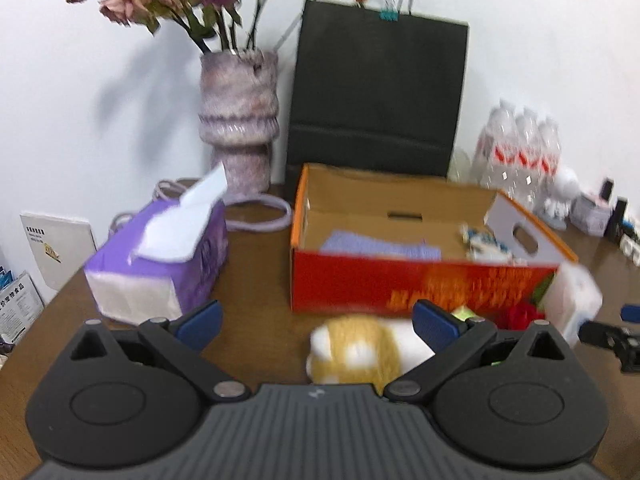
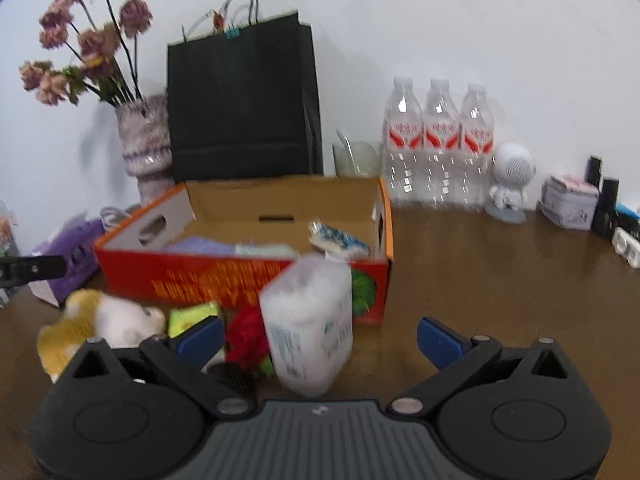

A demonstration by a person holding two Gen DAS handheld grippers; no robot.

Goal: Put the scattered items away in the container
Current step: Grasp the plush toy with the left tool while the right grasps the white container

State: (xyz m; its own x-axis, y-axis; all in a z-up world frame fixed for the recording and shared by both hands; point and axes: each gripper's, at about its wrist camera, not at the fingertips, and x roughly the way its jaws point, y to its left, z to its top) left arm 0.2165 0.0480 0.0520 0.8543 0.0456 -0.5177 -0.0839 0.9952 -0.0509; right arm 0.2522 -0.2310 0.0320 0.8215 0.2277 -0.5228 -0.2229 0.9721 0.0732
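Note:
An open red cardboard box [image 1: 400, 284] [image 2: 224, 276] stands mid-table with a purple cloth [image 1: 380, 248] and a blue-white packet [image 2: 340, 238] inside. A yellow-white plush toy [image 1: 360, 348] [image 2: 100, 324] lies in front of it, between the open fingers of my left gripper [image 1: 320, 318]. A clear plastic tub of white swabs [image 2: 310, 320] [image 1: 572, 300] stands between the open fingers of my right gripper [image 2: 320, 338]. A red flower [image 2: 248, 336] and a green packet [image 2: 192, 316] lie beside the tub.
A purple tissue pack [image 1: 160, 264], a vase of dried flowers [image 1: 240, 120] and a black paper bag [image 1: 376, 96] stand at the back. Three water bottles [image 2: 438, 144], a white figurine [image 2: 510, 180] and small boxes [image 2: 568, 204] line the right wall.

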